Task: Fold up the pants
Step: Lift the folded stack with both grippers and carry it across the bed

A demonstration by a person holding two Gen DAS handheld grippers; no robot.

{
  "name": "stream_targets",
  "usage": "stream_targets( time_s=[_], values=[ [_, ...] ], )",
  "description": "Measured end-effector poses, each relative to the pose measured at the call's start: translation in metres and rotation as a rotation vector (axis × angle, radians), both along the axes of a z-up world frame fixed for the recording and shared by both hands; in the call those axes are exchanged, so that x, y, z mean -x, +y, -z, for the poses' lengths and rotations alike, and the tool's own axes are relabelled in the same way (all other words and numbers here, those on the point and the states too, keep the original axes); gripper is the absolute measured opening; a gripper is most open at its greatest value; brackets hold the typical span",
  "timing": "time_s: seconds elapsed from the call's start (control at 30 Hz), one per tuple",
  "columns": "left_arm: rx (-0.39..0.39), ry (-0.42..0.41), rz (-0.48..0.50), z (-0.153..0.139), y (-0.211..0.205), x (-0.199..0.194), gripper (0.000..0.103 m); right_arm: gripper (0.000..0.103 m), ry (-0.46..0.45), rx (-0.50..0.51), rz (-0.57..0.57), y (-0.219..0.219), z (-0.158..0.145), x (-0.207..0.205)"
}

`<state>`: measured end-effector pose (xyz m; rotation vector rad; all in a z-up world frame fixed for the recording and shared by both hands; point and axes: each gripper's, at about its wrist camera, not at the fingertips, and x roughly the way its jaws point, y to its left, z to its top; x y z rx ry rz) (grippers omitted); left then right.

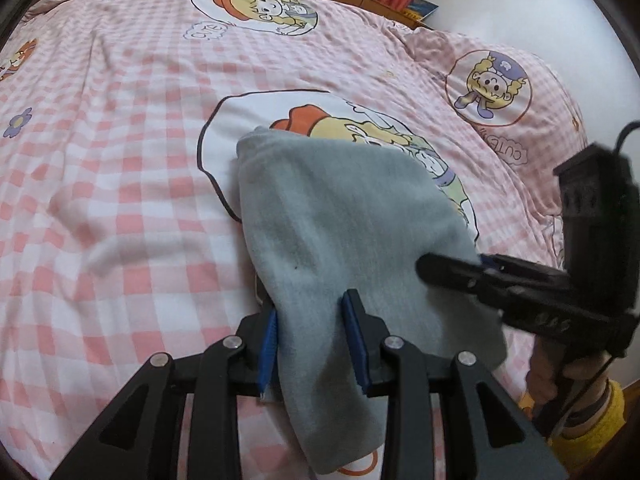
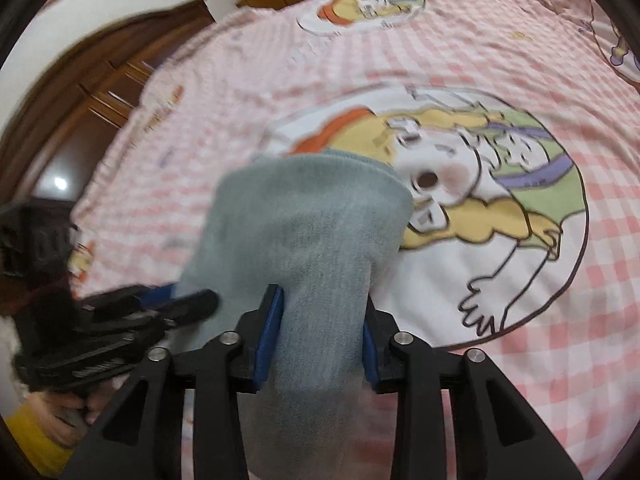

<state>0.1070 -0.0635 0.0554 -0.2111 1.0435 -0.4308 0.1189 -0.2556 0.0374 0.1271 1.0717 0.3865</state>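
Both grippers have the grey pants (image 1: 344,216) up off the bed (image 1: 120,208), and it all comes down to how that cloth runs from the jaws. The left gripper (image 1: 314,342) has its blue pads (image 1: 354,340) clamped on a bunched edge of the fabric, and the cloth stretches straight ahead from there, its far rounded end over the cartoon print near the middle of the bed. The right gripper (image 2: 320,340) is clamped the same way, grey fabric pinched between its pads (image 2: 269,336) and running forward to a folded far edge.

So the long axis lies away from both sets of jaws, toward the far side of the bed, with both grips on the near end. Each camera catches the other gripper just beside its own: the right one comes in from the right edge of the left view, its finger tips at the cloth's side edge. The two hold points look close together along the same short edge.

Neither hand looks nearer the far end. My read: the next move swings that near edge forward over the far part. The right view is blurred, so the lower fabric there is hard to judge.
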Motion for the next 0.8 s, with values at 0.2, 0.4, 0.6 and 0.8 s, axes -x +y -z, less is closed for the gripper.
stream_targets(
  time_s=[0.2,0.4,0.6,0.8],
  values=[
    [-0.031,-0.049,-0.006,-0.035,0.006,0.009,0.032,0.041,-0.087,0.074,0.054,-0.013,-0.029,0.018],
    [-0.071,-0.113,0.019,-0.053,-0.017,-0.018,0.032,0.041,-0.146,0.058,0.051,-0.011,-0.046,-0.001],
    [-0.184,-0.055,0.001,-0.017,-0.035,-0.068,0.032,0.031,-0.101,0.118,0.073,0.001,-0.012,-0.038],
    [-0.155,-0.013,-0.028,-0.005,-0.026,-0.074,0.032,0.03,-0.079,0.124,0.113,-0.008,-0.004,-0.04]
  ],
)
